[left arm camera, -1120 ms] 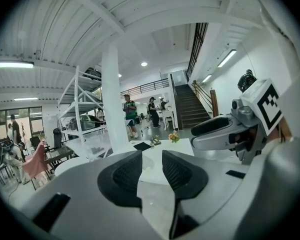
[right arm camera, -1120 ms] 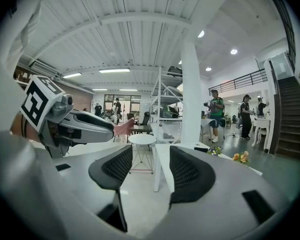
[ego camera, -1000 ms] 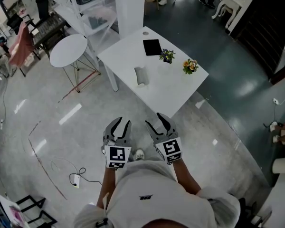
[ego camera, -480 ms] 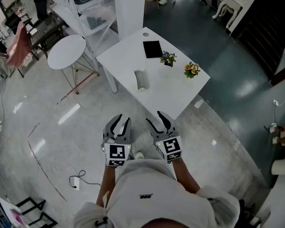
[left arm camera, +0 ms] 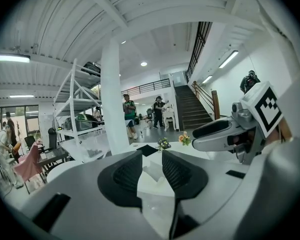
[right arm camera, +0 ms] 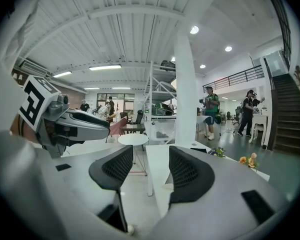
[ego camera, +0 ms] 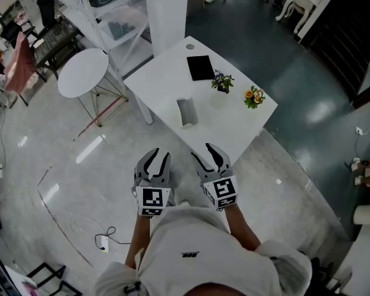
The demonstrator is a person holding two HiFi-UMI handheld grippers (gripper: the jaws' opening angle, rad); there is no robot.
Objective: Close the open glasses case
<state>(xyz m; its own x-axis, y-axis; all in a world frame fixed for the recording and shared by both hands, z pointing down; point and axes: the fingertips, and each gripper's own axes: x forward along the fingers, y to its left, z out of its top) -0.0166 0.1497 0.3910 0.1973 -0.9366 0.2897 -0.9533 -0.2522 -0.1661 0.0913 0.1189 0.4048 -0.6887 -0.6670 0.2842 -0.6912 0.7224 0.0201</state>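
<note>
Both claws are empty with jaws apart, the right claw [ego camera: 205, 156] gaping wide and the left claw [ego camera: 158, 160] a bit narrower, and both hang over the floor short of the bench [ego camera: 228, 125]. The case [ego camera: 186, 111] sits on the bench straight ahead of them, roughly in line with the gap between the two claws and a touch nearer the right one, with its long axis pointing away from them. It's too small from here to see how the lid lies, imo.
</note>
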